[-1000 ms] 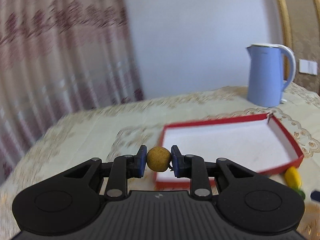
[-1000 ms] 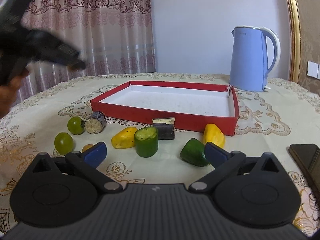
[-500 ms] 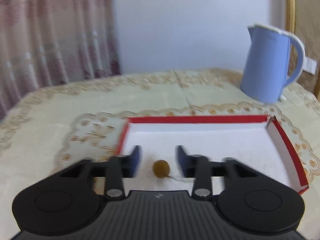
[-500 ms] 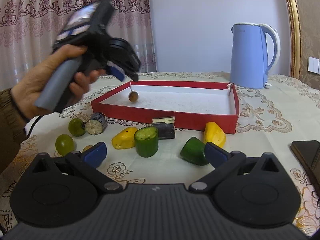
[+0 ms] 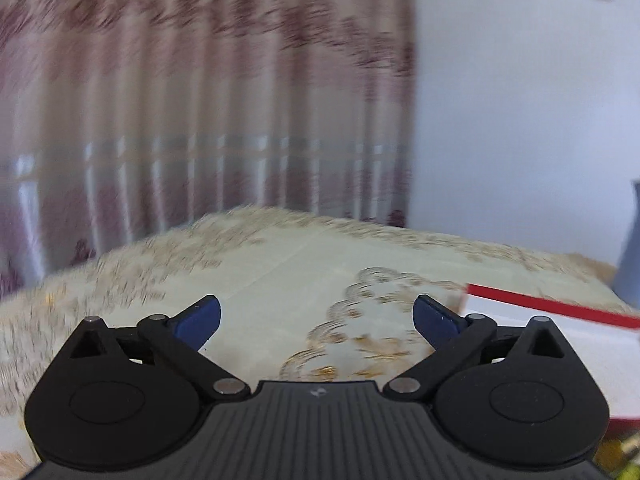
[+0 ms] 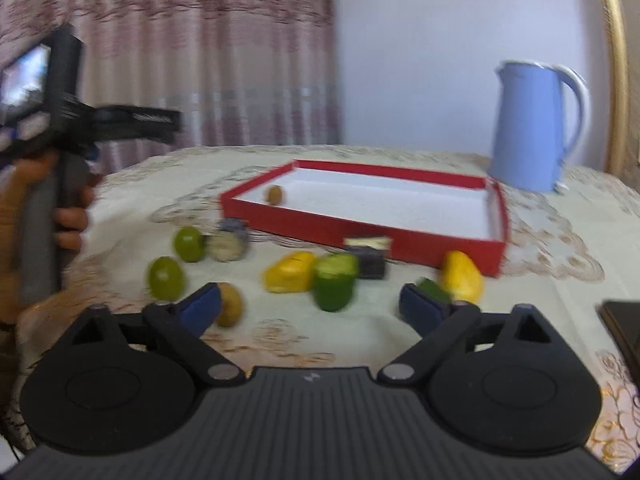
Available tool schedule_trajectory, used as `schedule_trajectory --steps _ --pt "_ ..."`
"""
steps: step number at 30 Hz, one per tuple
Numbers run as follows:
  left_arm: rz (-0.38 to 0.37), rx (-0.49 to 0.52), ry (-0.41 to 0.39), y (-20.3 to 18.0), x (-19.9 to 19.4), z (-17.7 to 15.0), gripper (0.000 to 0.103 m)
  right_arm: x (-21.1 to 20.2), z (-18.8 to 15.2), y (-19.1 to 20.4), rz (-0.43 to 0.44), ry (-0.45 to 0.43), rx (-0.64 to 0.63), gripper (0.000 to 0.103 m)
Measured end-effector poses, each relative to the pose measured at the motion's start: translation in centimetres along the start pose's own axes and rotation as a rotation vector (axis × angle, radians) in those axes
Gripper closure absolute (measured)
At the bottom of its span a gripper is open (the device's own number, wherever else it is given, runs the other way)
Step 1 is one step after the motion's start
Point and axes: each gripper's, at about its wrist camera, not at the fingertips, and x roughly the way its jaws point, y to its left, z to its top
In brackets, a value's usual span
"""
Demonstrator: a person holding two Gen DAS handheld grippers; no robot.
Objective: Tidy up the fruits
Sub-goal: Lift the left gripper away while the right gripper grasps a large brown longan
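Fruit: I see a small round brown fruit [image 6: 275, 194], upper-middle frame, lying inside.
Box: shallow red cardboard tray with white floor [image 6: 400, 200].
Left gripper [image 5: 316, 318]: opening wide, nothing between.
Right gripper [image 6: 310, 307]: closing, pads gripping nothing.

Left hand-held gripper [image 5: 316, 320] opening, empty — brown fruit [image 6: 275, 194] dropped into red tray [image 6: 360, 236].

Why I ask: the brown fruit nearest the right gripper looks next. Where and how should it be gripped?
Across its rounded middle, from the near side, shifted left: the brown fruit sits by the right gripper's left pad, untouched, while the jaws are closing on nothing. Its sides look clear.
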Motion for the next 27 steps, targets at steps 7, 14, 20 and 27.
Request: schedule_trajectory --steps 7,14,20,27 --pt "-0.042 -0.191 0.079 3.9 2.0 -0.9 0.000 1.0 0.6 2.9 0.036 0.039 -0.081 0.046" --pt "-0.083 -0.151 0.056 3.0 1.7 -1.0 0.000 2.3 0.7 4.0 0.059 0.085 -0.094 0.062" --pt "-0.108 -0.063 0.065 1.9 1.5 -1.3 0.000 3.1 0.9 4.7 0.071 0.104 -0.097 0.063" --pt "-0.115 -0.024 0.073 1.9 1.5 -1.6 0.000 4.1 1.0 4.8 0.075 0.150 -0.095 0.076"
